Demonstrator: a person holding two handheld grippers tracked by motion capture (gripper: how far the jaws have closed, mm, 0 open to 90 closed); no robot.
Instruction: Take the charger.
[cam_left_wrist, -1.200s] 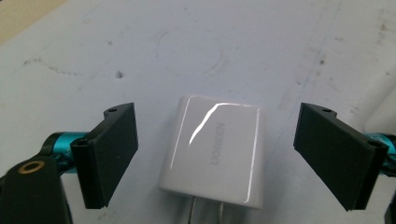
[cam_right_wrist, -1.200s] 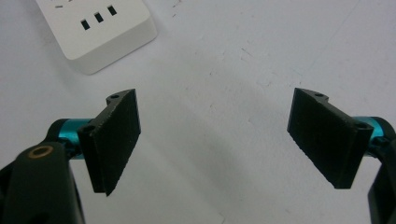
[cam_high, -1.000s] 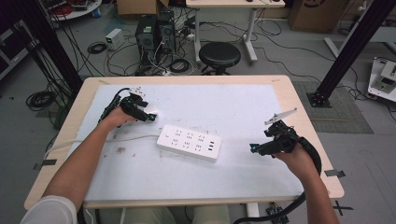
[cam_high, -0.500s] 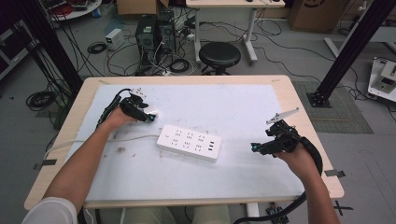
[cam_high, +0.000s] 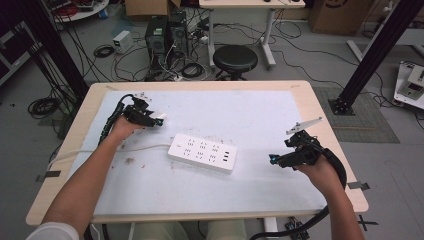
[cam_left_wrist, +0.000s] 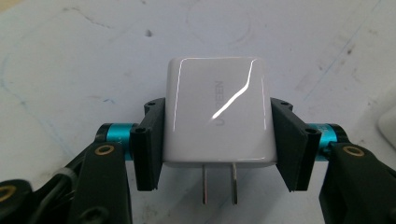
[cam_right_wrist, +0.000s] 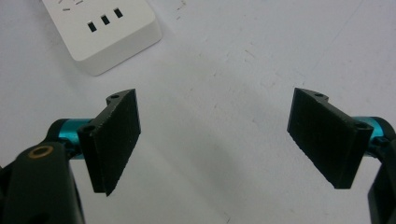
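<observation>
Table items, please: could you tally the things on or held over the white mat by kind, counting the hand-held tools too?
Power strip: 1
Charger plug: 1, clamped in the left tool
Tools: 2, the right tool open
Total: 4

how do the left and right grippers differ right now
The left gripper is shut on a white charger; the right gripper is open, holding nothing. The left is beyond the power strip's cord end, the right off its other end. Both have black jaws.
</observation>
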